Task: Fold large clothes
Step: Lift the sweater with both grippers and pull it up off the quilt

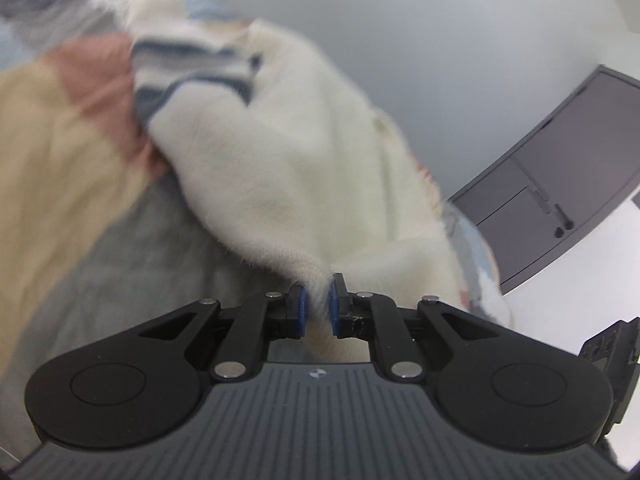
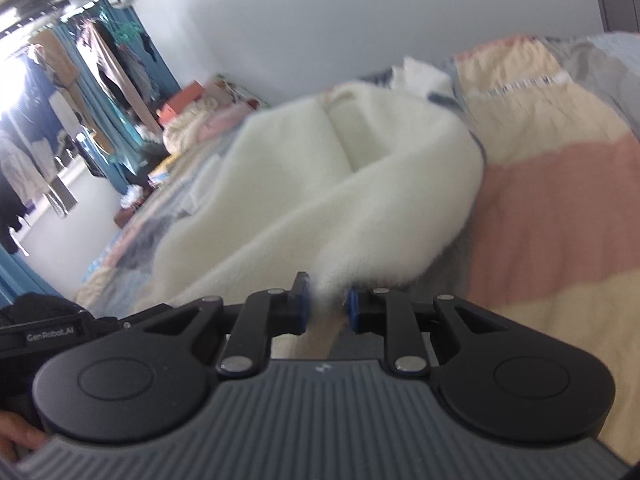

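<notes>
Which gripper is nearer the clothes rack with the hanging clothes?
Right. The right gripper, shut on the white fuzzy garment, has the clothes rack in its view, far off to the left. The left gripper, also clamping the garment, shows no rack.

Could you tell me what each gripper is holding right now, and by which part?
Both hold the same fluffy white garment: the left gripper and the right gripper each pinch a bunched bit of its edge. Which part of it cannot be told.
</notes>
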### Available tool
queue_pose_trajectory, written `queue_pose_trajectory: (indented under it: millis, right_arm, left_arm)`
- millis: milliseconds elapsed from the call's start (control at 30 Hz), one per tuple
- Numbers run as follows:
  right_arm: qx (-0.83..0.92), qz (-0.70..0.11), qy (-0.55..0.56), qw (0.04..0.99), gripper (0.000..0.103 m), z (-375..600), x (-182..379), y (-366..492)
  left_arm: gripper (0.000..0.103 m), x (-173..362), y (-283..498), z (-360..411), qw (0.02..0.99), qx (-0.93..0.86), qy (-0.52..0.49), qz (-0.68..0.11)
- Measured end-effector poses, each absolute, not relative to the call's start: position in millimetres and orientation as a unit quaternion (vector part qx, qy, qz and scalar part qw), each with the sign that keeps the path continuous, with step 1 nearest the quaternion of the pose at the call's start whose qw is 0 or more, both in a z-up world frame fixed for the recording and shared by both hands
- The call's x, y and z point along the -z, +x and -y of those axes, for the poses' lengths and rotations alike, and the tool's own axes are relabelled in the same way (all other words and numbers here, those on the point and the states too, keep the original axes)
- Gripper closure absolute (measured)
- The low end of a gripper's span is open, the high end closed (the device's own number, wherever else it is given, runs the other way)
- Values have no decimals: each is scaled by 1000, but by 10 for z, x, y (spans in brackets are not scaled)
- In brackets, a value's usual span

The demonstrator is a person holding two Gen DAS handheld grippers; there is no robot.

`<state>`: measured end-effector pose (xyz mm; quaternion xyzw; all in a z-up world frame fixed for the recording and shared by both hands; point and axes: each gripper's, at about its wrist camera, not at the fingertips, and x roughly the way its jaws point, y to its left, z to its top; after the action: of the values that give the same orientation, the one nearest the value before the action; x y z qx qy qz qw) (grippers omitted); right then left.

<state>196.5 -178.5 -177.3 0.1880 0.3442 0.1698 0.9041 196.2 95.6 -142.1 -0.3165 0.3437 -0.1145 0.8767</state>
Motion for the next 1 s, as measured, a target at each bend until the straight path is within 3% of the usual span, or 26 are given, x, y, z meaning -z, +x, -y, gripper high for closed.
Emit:
queue_pose_trajectory:
  millis: [233,333,367,400,667,833,1000]
  right_arm:
    - [-146,-395,212,882,79,1760,2026,2051]
    - [-140,-398,234,876,67,1824,2032,2021]
    - [-135,-398,242,875,58,1854,2023,2009]
    - [-132,-395,252,873,53,1893,2010,1995]
    - [-79,-369,312,872,45,2205,1973,1949]
    - [-19,-347,329,878,44,2435,1981,2012]
    - [-17,-381,349,856,45,2448,2193,2225]
  left_arm:
    - [85,1615,2174,-930,865,118,-312,-376]
    - [55,1612,2161,-1025,856,122,-340,-370]
    - [44,1595,2145,-1076,852,121,-356,-365]
    - [42,1587,2120,-1140,848,120,-372,-358]
    - [38,1574,1975,-1730,830,47,-465,-305]
    - [38,1742,2087,-1926,818,-12,-479,-319]
    - [39,1891,2349,-1873,820,-1,-470,-327]
